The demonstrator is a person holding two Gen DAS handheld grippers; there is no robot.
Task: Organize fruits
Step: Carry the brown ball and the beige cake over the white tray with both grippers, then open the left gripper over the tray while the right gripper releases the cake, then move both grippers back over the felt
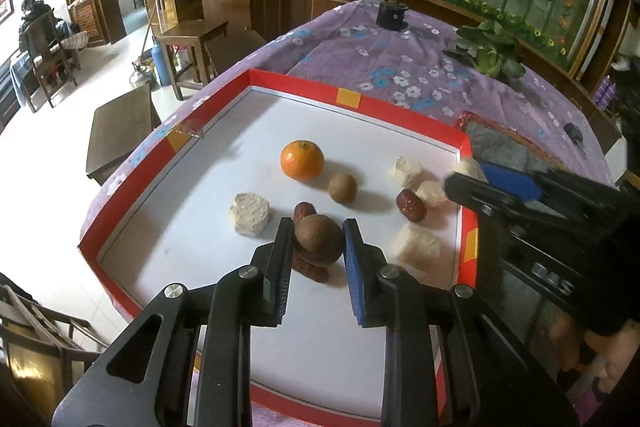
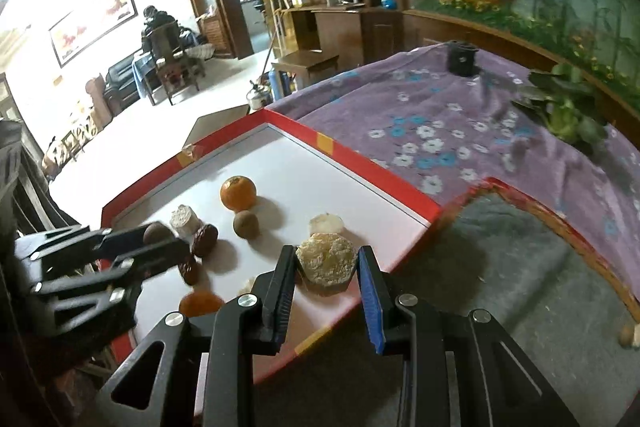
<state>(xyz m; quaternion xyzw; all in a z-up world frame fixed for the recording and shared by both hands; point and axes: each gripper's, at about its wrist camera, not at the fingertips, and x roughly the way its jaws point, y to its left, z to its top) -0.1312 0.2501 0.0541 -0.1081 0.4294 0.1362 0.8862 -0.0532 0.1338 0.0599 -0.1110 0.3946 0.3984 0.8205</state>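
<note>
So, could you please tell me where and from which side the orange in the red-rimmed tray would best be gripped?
The orange sits free on the tray, stem dimple up, the small brown fruit close by on one side. Probably best to come down from above and close the fingers across its widest middle, on the two sides clear of that fruit; its round shape would slip if pinched higher.

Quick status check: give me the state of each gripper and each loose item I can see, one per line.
left gripper: shut on the brown round fruit, above the tray
brown round fruit: held between the fingers
right gripper: shut on the pale cake piece
pale cake piece: held, near the tray's edge
orange: resting on the tray, untouched
small brown fruit: resting beside the orange
red tray: on the purple cloth
</note>
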